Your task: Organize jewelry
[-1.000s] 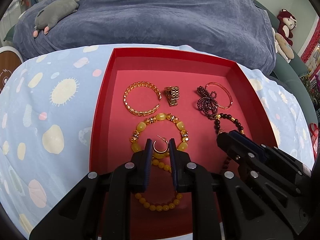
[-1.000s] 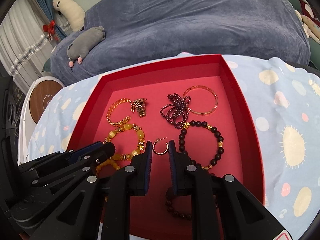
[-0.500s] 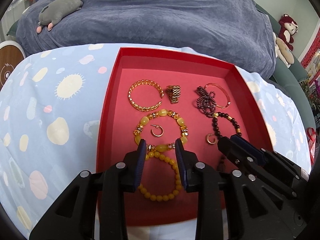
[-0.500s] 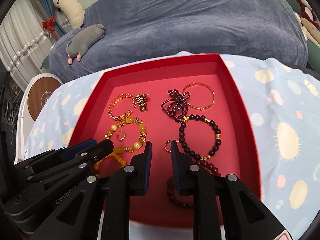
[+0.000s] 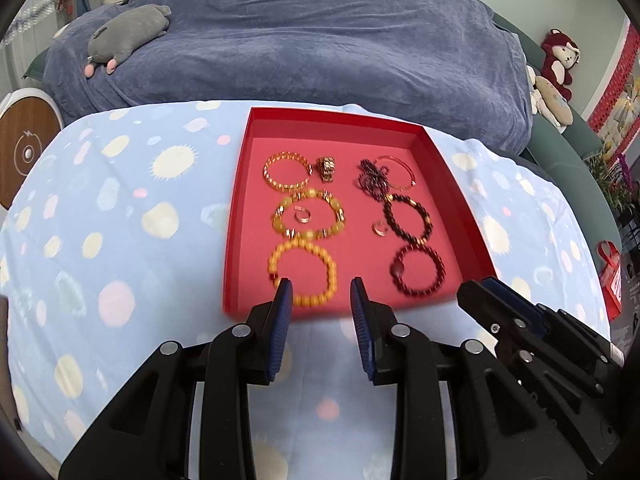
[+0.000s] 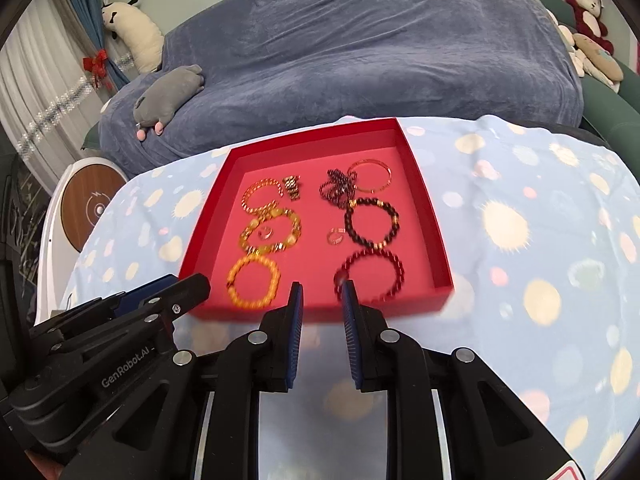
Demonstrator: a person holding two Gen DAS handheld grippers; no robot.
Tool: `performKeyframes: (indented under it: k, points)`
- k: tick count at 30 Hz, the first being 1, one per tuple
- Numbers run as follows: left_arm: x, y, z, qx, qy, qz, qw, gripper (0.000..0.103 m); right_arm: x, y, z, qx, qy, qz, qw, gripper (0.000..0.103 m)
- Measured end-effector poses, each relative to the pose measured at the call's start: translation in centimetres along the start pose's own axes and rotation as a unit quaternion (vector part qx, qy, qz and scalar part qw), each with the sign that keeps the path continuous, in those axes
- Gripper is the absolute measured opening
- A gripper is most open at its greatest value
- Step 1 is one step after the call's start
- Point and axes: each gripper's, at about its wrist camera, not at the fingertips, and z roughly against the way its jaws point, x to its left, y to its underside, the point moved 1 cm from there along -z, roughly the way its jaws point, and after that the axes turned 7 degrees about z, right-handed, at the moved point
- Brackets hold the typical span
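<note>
A red tray (image 5: pixel 452 184) (image 6: pixel 424 208) holds jewelry in two columns. On the left lie a gold chain bracelet (image 5: pixel 287 172), a gold ring (image 5: pixel 326 168), a yellow bead bracelet (image 5: pixel 308 218) with a gold hoop earring (image 5: pixel 302 215) inside it, and an amber bead bracelet (image 5: pixel 302 274). On the right lie a dark bead cluster (image 5: pixel 372 178), a thin bangle (image 5: pixel 396 172), a black bead bracelet (image 5: pixel 408 216), a second hoop earring (image 5: pixel 379 227) (image 6: pixel 335 236) and a dark red bracelet (image 5: pixel 418 270). My left gripper (image 5: pixel 321 294) and right gripper (image 6: pixel 322 294) are open and empty, at the tray's near edge.
The tray sits on a light blue spotted cloth (image 5: pixel 120 220). Behind it is a sofa under a blue-grey cover (image 5: pixel 300 40) with a grey plush toy (image 5: pixel 128 34). A round white and wood device (image 5: pixel 24 148) stands at the left. Plush toys (image 5: pixel 556 60) sit at the right.
Both grippers let go of a hoop earring each, opened wider and drew back from inside the tray to its near edge. One earring now lies inside the yellow bracelet, the other beside the black one.
</note>
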Motion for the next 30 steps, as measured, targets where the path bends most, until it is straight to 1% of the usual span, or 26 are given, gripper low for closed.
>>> performKeyframes:
  k: [6,10,14,15,16,17,18,23,26,28,30]
  points:
    - [-0.2,2.4,2.1,-0.002,-0.007,-0.008,0.9999,0.029,0.6,2.4,2.7,-0.003,0.006,-0.009,1.0,0.02]
    - [-0.5,3.7,3.1,-0.006,-0.014,-0.019,0.9997,0.029,0.7,3.7,3.9,-0.003,0.006,-0.016,1.0,0.02]
    - [-0.6,4.8,3.8,-0.006,-0.018,-0.023,0.9996,0.029,1.1,4.5,4.7,-0.005,0.016,-0.009,1.0,0.02]
    - [-0.6,5.1,3.9,-0.006,-0.018,-0.023,0.9996,0.031,1.2,4.7,4.9,-0.005,0.018,-0.007,1.0,0.021]
    - [-0.6,5.4,4.0,-0.007,-0.021,-0.023,0.9995,0.034,1.3,4.9,5.0,-0.006,0.02,-0.006,1.0,0.022]
    - [-0.6,5.4,4.0,-0.01,-0.023,-0.024,0.9994,0.036,1.4,5.1,5.2,-0.006,0.022,-0.005,1.0,0.029]
    - [-0.7,5.7,4.2,-0.013,-0.027,-0.029,0.9992,0.037,1.5,5.3,5.4,-0.008,0.024,-0.003,1.0,0.032]
    - [-0.8,6.9,4.6,-0.013,-0.032,-0.032,0.9989,0.038,1.6,6.0,5.8,-0.006,0.031,0.0,1.0,0.032]
    - [-0.7,7.3,4.9,-0.019,-0.038,-0.029,0.9987,0.044,1.6,6.4,6.0,-0.007,0.036,0.0,0.999,0.032]
    - [-0.6,7.4,5.1,-0.025,-0.047,-0.025,0.9983,0.056,1.4,6.6,6.1,-0.006,0.041,-0.002,0.999,0.032]
    - [-0.5,7.5,5.3,-0.029,-0.051,-0.02,0.9981,0.062,1.2,6.8,6.2,-0.005,0.044,-0.005,0.999,0.034]
